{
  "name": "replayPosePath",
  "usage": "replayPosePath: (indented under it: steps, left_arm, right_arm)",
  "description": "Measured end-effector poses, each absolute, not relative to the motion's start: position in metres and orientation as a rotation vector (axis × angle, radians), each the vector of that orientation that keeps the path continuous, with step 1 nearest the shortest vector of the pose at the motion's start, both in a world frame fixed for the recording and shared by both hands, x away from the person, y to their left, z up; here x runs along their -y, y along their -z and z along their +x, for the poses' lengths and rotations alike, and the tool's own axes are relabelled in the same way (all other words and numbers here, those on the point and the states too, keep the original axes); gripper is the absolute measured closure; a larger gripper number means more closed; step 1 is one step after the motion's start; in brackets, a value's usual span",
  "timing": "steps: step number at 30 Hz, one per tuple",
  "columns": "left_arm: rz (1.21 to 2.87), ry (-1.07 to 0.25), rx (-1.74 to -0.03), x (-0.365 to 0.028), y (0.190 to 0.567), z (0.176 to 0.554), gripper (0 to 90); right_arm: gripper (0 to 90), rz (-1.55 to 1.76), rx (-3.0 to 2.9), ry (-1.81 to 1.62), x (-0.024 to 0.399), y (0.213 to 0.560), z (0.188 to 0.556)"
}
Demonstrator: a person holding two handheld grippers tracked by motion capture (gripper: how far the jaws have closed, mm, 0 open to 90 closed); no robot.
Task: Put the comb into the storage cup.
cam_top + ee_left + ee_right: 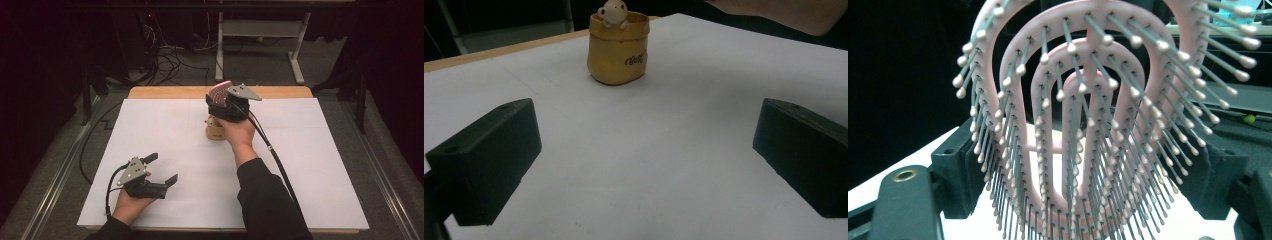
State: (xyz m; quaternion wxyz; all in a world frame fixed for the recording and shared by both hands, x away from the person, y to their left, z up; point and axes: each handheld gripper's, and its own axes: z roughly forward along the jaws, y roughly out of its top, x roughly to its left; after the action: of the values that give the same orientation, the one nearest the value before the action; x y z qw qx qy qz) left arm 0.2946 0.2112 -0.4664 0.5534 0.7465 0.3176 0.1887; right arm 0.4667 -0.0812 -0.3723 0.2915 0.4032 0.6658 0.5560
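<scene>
A pink vented hairbrush [1083, 125] with grey ball-tipped bristles stands upright between the jaws of my right gripper [1083, 180], which is shut on it. In the high view the right gripper [224, 100] holds the hairbrush [218, 91] just above a small tan bag-shaped holder [214, 131] with a little bear figure [212, 120] at its rim. The left gripper view shows that holder [619, 50] upright on the white sheet, bear figure [613, 12] on top. My left gripper [161, 168] rests low at the near left, open, nothing between its jaws [644, 165].
A white sheet [310, 165] covers the wooden table [165, 93]. Beyond the far edge are cables [170, 60] on the floor and a grey table frame [260, 30]. A rail [385, 165] runs along the table's right side.
</scene>
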Motion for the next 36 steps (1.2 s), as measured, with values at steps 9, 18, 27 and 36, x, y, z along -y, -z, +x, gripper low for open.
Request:
replayPosePath:
  steps: [9,18,27,36]
  left_arm:
    - [1.767,-0.448,-0.749,-0.2104,0.4664,0.2942,0.0]
    - [1.769,-0.448,-0.748,-0.2103,0.4666,0.2943,0.0]
    - [1.767,-0.450,-0.747,-0.2097,0.4667,0.2940,0.0]
    - [1.773,-0.450,-0.745,-0.2088,0.4669,0.2942,0.0]
  right_arm:
    - [19.8,1.078,-1.778,-1.486,0.0797,0.3743,0.4672]
    - [19.8,1.078,-1.788,-1.489,0.0769,0.3780,0.4679]
    - [19.7,1.080,-1.797,-1.482,0.0751,0.3810,0.4686]
    - [19.4,1.102,-1.809,-1.485,0.0779,0.3794,0.4695]
